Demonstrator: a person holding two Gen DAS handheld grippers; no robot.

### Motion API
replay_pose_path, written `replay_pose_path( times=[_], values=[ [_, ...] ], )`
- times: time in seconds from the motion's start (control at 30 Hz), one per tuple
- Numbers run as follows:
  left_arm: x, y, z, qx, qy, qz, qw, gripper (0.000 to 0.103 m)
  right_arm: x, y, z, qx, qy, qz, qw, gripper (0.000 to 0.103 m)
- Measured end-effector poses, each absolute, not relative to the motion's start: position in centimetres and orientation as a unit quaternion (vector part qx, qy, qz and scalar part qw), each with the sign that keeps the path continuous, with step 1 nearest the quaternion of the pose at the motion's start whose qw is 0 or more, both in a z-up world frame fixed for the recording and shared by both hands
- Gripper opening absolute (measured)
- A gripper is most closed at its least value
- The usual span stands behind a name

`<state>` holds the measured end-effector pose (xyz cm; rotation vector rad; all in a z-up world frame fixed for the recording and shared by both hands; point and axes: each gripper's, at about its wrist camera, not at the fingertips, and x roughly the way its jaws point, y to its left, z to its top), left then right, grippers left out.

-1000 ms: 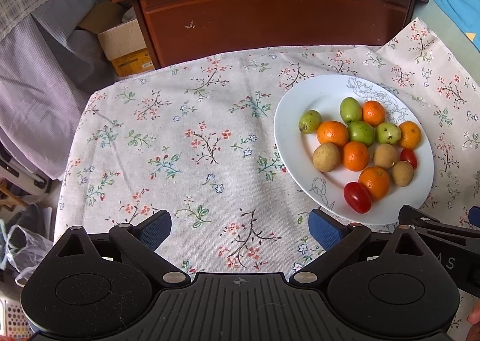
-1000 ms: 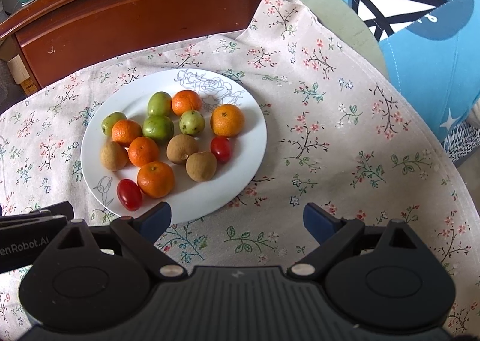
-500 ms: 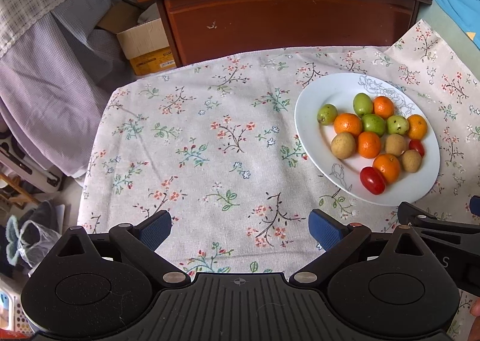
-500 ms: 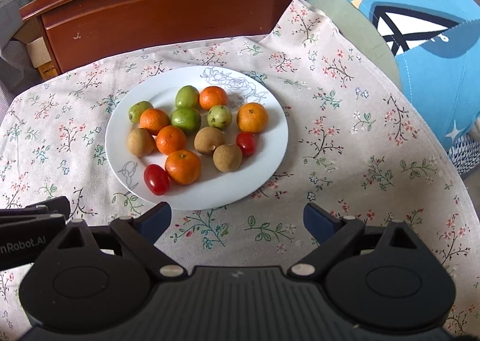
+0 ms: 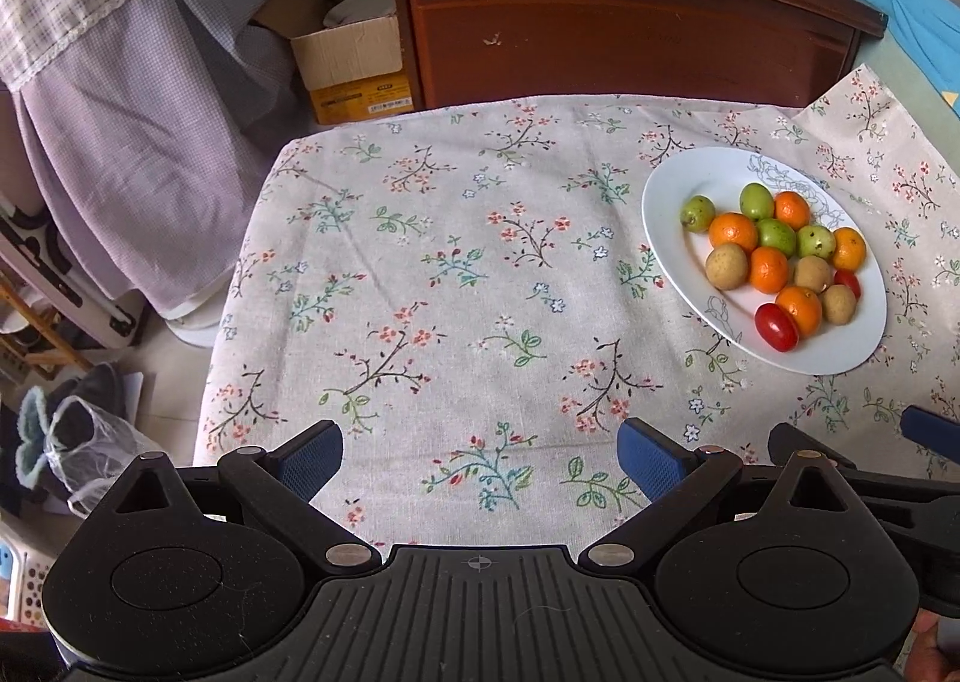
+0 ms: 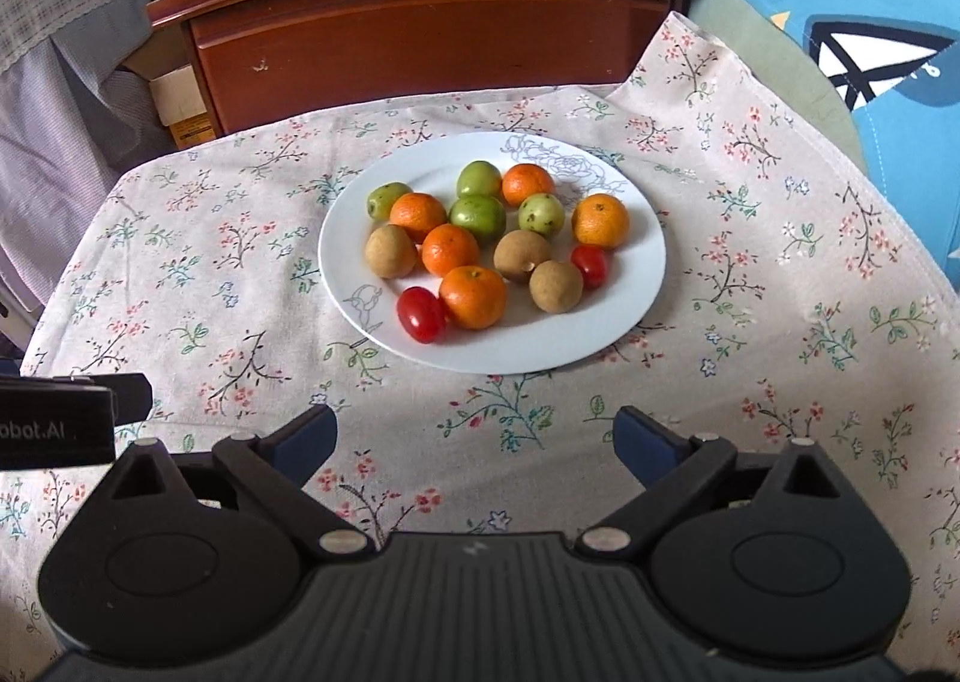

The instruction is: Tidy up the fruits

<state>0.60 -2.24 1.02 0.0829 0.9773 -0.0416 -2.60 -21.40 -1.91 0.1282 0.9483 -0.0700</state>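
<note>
A white plate (image 6: 600, 331) on the floral tablecloth (image 6: 780, 286) holds several small fruits: orange mandarins (image 6: 473, 296), green fruits (image 6: 477, 218), brown round fruits (image 6: 555, 286) and two red tomatoes (image 6: 421, 314). In the left wrist view the plate (image 5: 678, 190) lies at the far right, with a tomato (image 5: 776, 326) at its near edge. My right gripper (image 6: 477, 439) is open and empty, hovering over cloth just in front of the plate. My left gripper (image 5: 480, 457) is also open and empty, above bare cloth well left of the plate.
A dark wooden cabinet (image 6: 432, 39) stands behind the table. A cardboard box (image 5: 351, 63) and hanging checked cloth (image 5: 138, 99) are at the left, beyond the table edge. A blue cushion (image 6: 840, 21) sits at the right. Clutter lies on the floor at the left (image 5: 78, 442).
Both grippers have drawn back from the plate, so the fruits look smaller and farther. The left view has shifted left, showing more bare cloth and floor. Nothing was grasped.
</note>
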Motion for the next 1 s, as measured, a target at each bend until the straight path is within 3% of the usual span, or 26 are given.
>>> replay_pose_path(
  times=[0.4, 1.0],
  values=[
    [-1.6, 1.1, 2.2, -0.002, 0.461, -0.011, 0.887, 0.099, -5.2, -19.2, -4.7, 0.038, 0.430, 0.016, 0.902, 0.098],
    [-3.0, 0.7, 1.2, 0.020, 0.460, -0.021, 0.888, 0.099, -5.1, -18.1, -6.2, -0.004, 0.388, 0.024, 0.922, 0.102]
  ],
)
